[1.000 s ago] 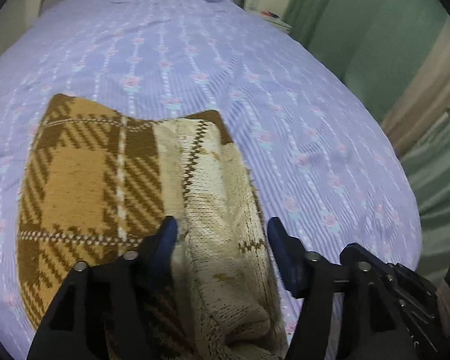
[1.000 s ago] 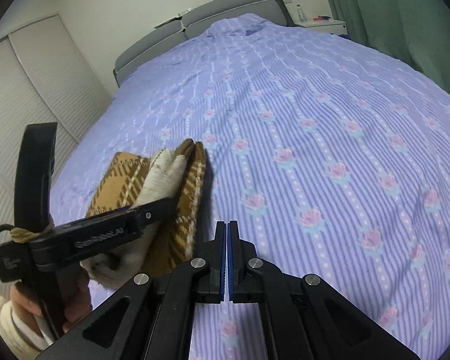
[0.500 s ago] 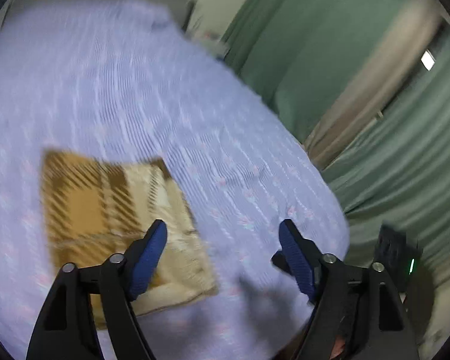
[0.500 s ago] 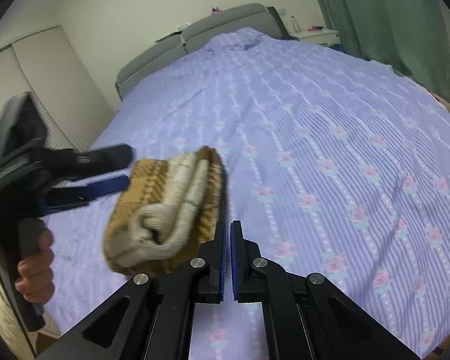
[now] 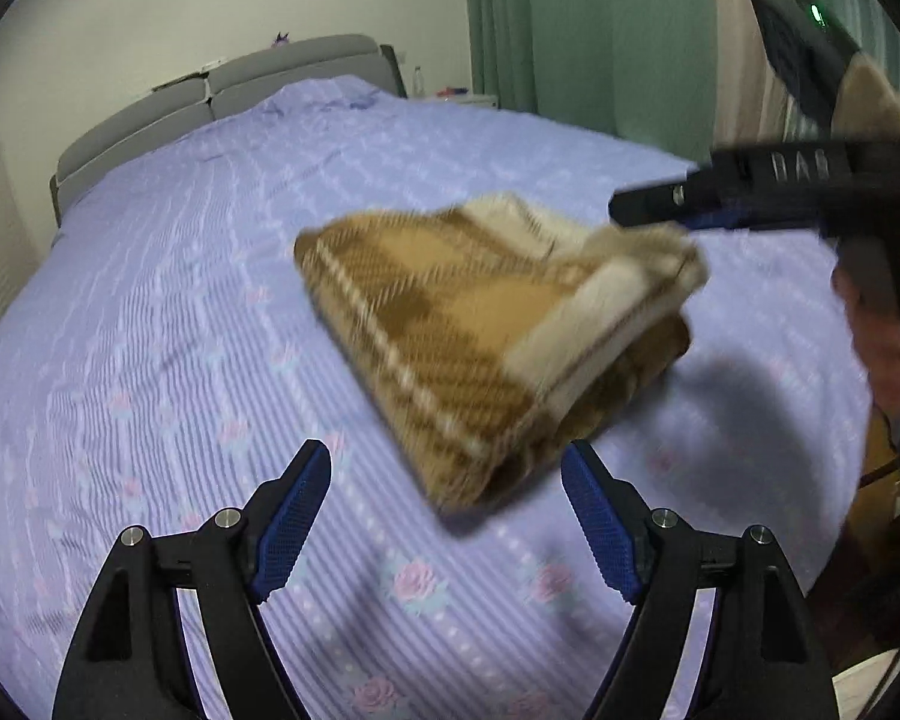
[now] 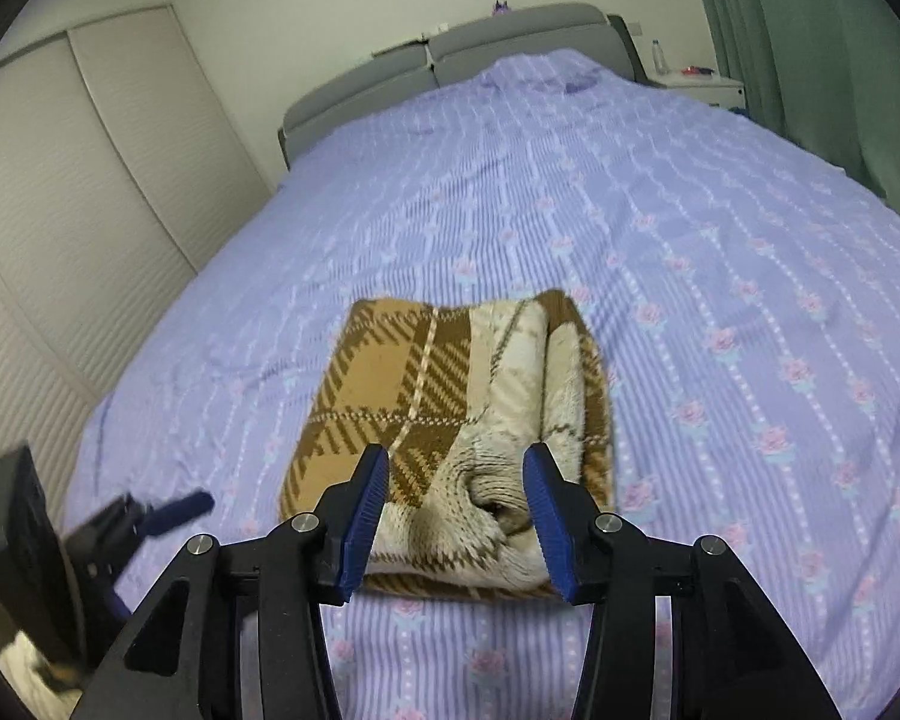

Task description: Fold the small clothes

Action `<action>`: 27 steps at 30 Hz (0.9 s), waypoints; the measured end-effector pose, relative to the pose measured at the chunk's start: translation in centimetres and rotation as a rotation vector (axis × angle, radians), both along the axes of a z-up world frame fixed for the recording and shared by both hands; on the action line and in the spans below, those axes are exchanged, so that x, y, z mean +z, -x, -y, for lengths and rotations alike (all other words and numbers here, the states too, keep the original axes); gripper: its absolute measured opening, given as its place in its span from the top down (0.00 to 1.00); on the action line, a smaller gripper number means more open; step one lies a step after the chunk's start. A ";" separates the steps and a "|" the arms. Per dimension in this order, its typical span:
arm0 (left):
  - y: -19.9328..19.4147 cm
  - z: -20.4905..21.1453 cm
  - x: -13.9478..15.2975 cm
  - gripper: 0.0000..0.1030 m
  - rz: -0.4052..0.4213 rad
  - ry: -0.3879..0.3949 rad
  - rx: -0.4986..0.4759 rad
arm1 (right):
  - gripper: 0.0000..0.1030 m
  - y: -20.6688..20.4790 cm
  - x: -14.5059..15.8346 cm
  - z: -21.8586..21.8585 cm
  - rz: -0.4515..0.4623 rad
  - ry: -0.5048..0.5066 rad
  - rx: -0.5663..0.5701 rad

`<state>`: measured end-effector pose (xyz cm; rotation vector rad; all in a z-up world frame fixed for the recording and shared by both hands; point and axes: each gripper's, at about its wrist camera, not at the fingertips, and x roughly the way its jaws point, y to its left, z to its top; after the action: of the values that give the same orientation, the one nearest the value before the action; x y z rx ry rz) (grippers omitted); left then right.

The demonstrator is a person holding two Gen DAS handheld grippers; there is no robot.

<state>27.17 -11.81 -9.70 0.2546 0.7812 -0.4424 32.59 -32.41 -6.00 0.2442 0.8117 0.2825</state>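
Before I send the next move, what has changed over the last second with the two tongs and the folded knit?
The left tongs pulled back from straddling the folded plaid knit and now hang open, clear of it. The right tongs, shut a second ago, opened and moved in, with the knit's near cream edge between the blue pads; not yet closed. The knit remains folded on the purple bedspread.

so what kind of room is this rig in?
Almost certainly a bedroom: a large bed with a floral lilac sheet, a grey padded headboard, a nightstand by green curtains, and wardrobe-like sliding doors.
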 end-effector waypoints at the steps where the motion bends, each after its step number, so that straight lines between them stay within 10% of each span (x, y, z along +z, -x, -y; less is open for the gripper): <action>1: -0.3 -0.2 -0.8 0.23 -0.012 0.002 0.017 | 0.54 -0.3 -0.3 -0.3 -0.008 0.011 -0.006; 18: -2.5 -1.3 -4.4 0.28 -0.127 0.152 0.276 | 0.61 -2.5 -3.8 -0.9 -0.071 0.009 -0.056; 27: -1.4 -1.7 -4.9 0.27 -0.177 0.318 0.538 | 0.75 -0.2 1.0 -2.7 0.177 0.062 -0.007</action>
<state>28.62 -10.15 -14.63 -0.2933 0.9005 -0.0735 32.76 -29.75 -5.02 0.1608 0.6430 0.2677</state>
